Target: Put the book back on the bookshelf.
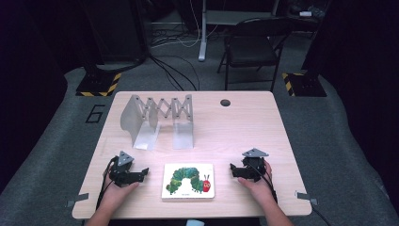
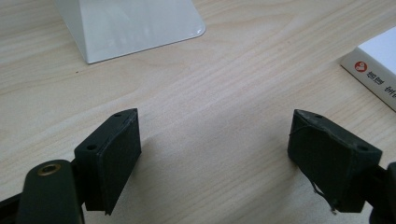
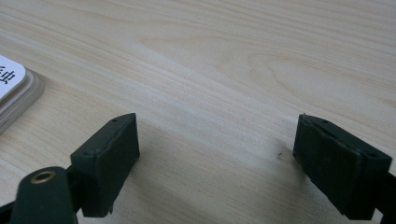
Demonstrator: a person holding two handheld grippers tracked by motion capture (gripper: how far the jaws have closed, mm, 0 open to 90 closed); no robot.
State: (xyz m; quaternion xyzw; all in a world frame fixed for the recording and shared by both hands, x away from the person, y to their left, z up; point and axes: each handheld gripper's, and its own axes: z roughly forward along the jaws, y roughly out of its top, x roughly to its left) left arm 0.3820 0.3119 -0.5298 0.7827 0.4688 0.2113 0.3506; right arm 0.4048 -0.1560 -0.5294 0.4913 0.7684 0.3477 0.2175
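Pale wood table [image 1: 244,127] carries everything we note. At its far left stands a metal accordion-style rack [image 1: 157,117], two plates resting on the wood; the left gripper view catches a corner of one plate [image 2: 135,28]. Behind the table, on the grey floor, a dark folding chair [image 1: 251,44].

Near the front edge, centred, lies a picture book [image 1: 188,181], flat, white cover up with a green caterpillar on it. It sits between our two grippers and touches neither.

Left gripper [image 1: 142,173] sits just left of the book, jaws pointing toward it. In its own view [image 2: 215,154] we see the jaws wide apart, bare wood between them, the book's edge [image 2: 373,70] ahead at right.

Right gripper [image 1: 234,170] sits right of the book, a little farther off. Its jaws [image 3: 217,154] likewise stand wide, holding nothing, the book's corner [image 3: 14,91] at left.
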